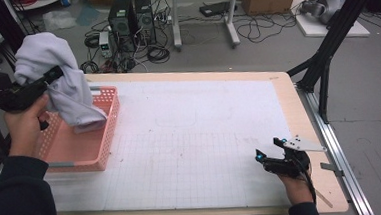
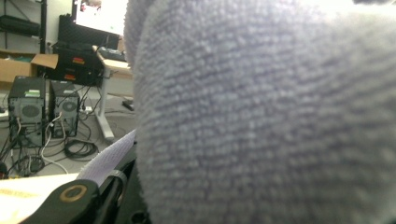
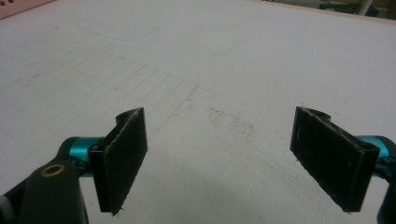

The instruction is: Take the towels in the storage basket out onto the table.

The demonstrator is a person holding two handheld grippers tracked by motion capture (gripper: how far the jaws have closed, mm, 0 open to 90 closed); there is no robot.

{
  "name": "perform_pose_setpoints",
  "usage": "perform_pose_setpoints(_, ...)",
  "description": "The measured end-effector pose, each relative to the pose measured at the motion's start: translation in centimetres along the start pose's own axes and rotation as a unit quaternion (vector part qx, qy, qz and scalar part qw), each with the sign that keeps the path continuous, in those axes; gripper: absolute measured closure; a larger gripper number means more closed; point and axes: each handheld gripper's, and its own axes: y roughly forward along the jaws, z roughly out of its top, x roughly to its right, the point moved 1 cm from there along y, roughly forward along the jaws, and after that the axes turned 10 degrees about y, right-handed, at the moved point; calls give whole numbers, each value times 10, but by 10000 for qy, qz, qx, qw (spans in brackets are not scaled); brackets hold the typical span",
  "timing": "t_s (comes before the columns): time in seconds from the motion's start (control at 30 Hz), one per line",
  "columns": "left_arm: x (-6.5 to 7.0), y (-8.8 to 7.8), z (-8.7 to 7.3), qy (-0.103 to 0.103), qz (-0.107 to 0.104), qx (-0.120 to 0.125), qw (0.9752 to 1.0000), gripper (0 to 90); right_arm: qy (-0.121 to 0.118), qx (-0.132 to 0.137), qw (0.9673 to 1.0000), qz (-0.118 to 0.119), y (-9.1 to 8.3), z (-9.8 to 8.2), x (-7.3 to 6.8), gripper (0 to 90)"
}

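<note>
Left hand-held gripper [image 1: 51, 78] is clamped on a bunched pale towel [image 1: 56, 70], held up in the air above the far end of the pink basket [image 1: 107, 132] at the counter's [image 1: 288, 101] left edge; the towel's lower tail hangs into the basket and seems to touch its rim. In the left gripper view the towel [image 2: 261, 121] sits right against the camera.

Likely step: lifting the towel out. Do it well by raising until the tail clears the rim, so the light basket isn't dragged or tipped, then carrying it right to the open mat.

Right hand-held gripper [image 1: 274, 155] rests near the counter's right front corner, jaws spread wide with nothing between them.

Count: one towel, one basket, two hand-held grippers.
</note>
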Motion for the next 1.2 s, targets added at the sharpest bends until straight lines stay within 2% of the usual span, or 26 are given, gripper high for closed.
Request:
perform_pose_setpoints(0.1, 1, 1, 4, 106, 26, -63, 9999, 682, -18, 1, 10000, 1, 1, 0, 0, 175)
perform_pose_setpoints(0.17, -2, 2, 1, 204, 123, -353, 9991, 682, -9, -21, 10000, 10, 1, 0, -1, 175)
perform_pose_setpoints(0.2, -3, 3, -2, 290, 226, -560, 9978, 681, -2, -10, 10000, 11, 1, 0, -1, 176)
perform_pose_setpoints(0.23, -5, 4, -7, 400, 324, -810, 9954, 680, -5, -4, 10000, 11, 0, 0, -1, 175)
perform_pose_setpoints(0.3, -13, 6, -21, 347, 401, -1294, 9902, 680, 6, -9, 10000, 9, 0, 0, -1, 175)
perform_pose_setpoints(0.37, -22, 7, -40, 326, 544, -1851, 9807, 678, -5, -13, 10000, 17, 0, 0, -1, 176)
perform_pose_setpoints(0.4, -26, 8, -51, 228, 557, -2127, 9753, 678, 5, -3, 10000, 17, 0, 0, -1, 176)
perform_pose_setpoints(0.43, -30, 10, -62, 164, 557, -2450, 9678, 674, -3, -12, 10000, 23, 1, 0, -1, 176)
perform_pose_setpoints(0.5, -33, 15, -81, 268, 694, -3148, 9463, 673, 3, -17, 10000, 21, 1, 0, -1, 175)
perform_pose_setpoints(0.57, -35, 21, -97, 261, 750, -3571, 9307, 669, -39, 0, 10000, 18, 2, 0, -1, 175)
perform_pose_setpoints(0.6, -35, 23, -102, 267, 789, -3714, 9247, 666, -23, -2, 10000, 25, 2, 0, -1, 175)
perform_pose_setpoints(0.67, -34, 29, -111, 180, 682, -3997, 9139, 659, -21, -21, 10000, 34, 2, 0, -1, 175)
perform_pose_setpoints(0.7, -33, 32, -115, 197, 541, -4198, 9058, 652, -32, -11, 10000, 37, 2, 0, -1, 175)
perform_pose_setpoints(0.73, -31, 34, -117, 164, 365, -4267, 9035, 631, -39, -10, 10000, 27, 2, 0, 0, 175)
perform_pose_setpoints(0.8, -26, 38, -120, 113, 21, -4279, 9038, 551, -10, -26, 10000, 21, 2, 0, 0, 176)
perform_pose_setpoints(0.83, -23, 39, -121, 119, -63, -4312, 9021, 358, 5, -27, 10000, 22, 2, 0, 0, 175)
perform_pose_setpoints(0.87, -21, 41, -122, 71, -69, -4377, 8991, 358, 5, -27, 10000, 22, 2, 0, 0, 175)
perform_pose_setpoints(0.9, -19, 43, -123, 106, -68, -4478, 8941, 237, 2, -28, 10000, 21, 2, 0, 0, 175)
perform_pose_setpoints(0.93, -16, 44, -126, 324, -4, -4594, 8876, 191, -26, -29, 10000, 28, 2, 0, 0, 175)
perform_pose_setpoints(0.97, -14, 45, -128, 464, 49, -4688, 8820, 201, -26, -33, 10000, 30, 2, 0, -1, 176)
perform_pose_setpoints(1.0, -13, 46, -131, 649, 128, -4827, 8733, 201, -26, -33, 10000, 30, 2, 0, -1, 176)
perform_pose_setpoints(1.03, -11, 47, -135, 851, 222, -4982, 8626, 197, -17, -32, 10000, 36, 2, 0, -1, 176)
perform_pose_setpoints(1.07, -8, 49, -140, 1000, 237, -5099, 8541, 187, -44, -28, 10000, 24, 2, 0, -1, 175)
perform_pose_setpoints(1.1, -6, 50, -144, 1182, 216, -5220, 8445, 166, -29, -17, 10000, 28, 1, 0, -1, 176)
perform_pose_setpoints(1.13, -2, 53, -149, 1302, 222, -5315, 8367, 104, -30, -8, 10000, 20, 1, 0, -1, 176)
perform_pose_setpoints(1.2, 6, 58, -158, 1575, 261, -5472, 8216, 67, -7, -22, 10000, 15, 1, 0, -1, 175)
